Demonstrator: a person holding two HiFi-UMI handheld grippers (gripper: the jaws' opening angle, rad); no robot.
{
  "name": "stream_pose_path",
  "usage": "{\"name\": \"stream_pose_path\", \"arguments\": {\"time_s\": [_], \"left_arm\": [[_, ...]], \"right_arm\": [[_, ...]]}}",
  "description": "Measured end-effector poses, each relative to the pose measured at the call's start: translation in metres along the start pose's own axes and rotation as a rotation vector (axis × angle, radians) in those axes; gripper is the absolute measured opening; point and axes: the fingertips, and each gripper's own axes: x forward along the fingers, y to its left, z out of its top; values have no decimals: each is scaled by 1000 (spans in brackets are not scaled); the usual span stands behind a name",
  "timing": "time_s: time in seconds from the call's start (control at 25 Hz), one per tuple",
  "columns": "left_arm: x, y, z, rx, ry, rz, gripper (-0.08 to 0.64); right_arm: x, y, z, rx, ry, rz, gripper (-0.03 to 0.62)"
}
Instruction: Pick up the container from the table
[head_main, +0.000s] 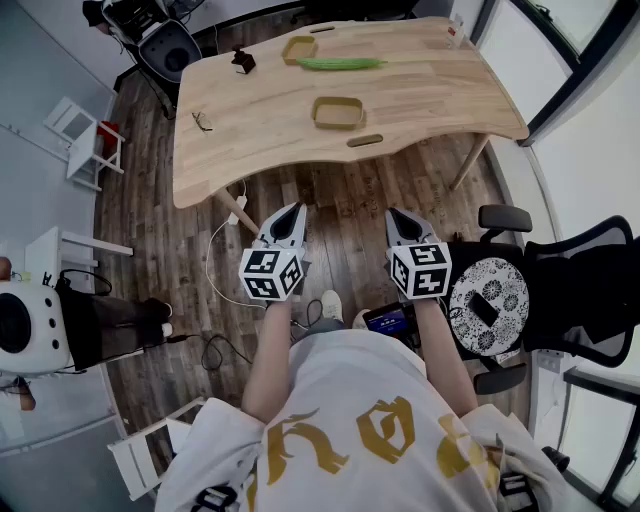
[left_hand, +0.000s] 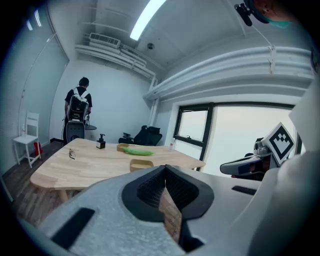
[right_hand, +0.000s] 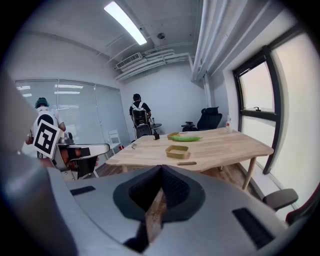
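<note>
A shallow tan container (head_main: 338, 112) sits on the wooden table (head_main: 260, 130), toward its near edge; it also shows as the container (left_hand: 141, 164) and the container (right_hand: 177, 151). A second tan container (head_main: 298, 49) lies farther back beside a green object (head_main: 340, 63). My left gripper (head_main: 294, 213) and my right gripper (head_main: 396, 217) are both held over the floor, well short of the table. Each is shut with nothing between its jaws. From its own camera the left gripper (left_hand: 165, 170) looks toward the table, as does the right gripper (right_hand: 161, 170).
Glasses (head_main: 202, 122) and a small dark bottle (head_main: 242, 61) rest on the table's left part. A flat wooden piece (head_main: 365, 141) lies near its front edge. Office chairs (head_main: 560, 290) stand at the right, white chairs (head_main: 85, 135) at the left. A person (left_hand: 77, 107) stands beyond the table.
</note>
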Motion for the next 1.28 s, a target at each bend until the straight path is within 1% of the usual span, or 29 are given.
{"name": "stream_pose_path", "arguments": {"time_s": [0.16,0.32,0.48,0.56,0.64,0.76,0.88,1.04,1.16,1.28], "left_arm": [[1,1,-4,-6,0,3,11],[14,6,-4,-14,3,5,11],[37,18,-2,-19,15,0,11],[56,30,-4,-16,42,0,11],[79,47,-6,-18,65,5,11],[124,77,-2,-18,77,3,11],[182,113,12,-3,87,-16,11],[257,160,29,18,131,-55,11],[304,189,36,32,172,-80,11],[344,208,49,39,174,-95,11]], "right_arm": [[1,-3,-4,-9,9,-8,11],[12,-12,-5,-19,25,-21,11],[33,-26,1,40,12,-22,12],[52,-35,4,38,17,-40,12],[78,-43,7,39,26,-50,12],[123,-61,14,54,36,-72,12],[183,-89,29,74,50,-111,12],[262,-118,55,91,88,-154,12],[307,-134,65,80,134,-182,12],[337,-153,78,81,153,-209,12]]}}
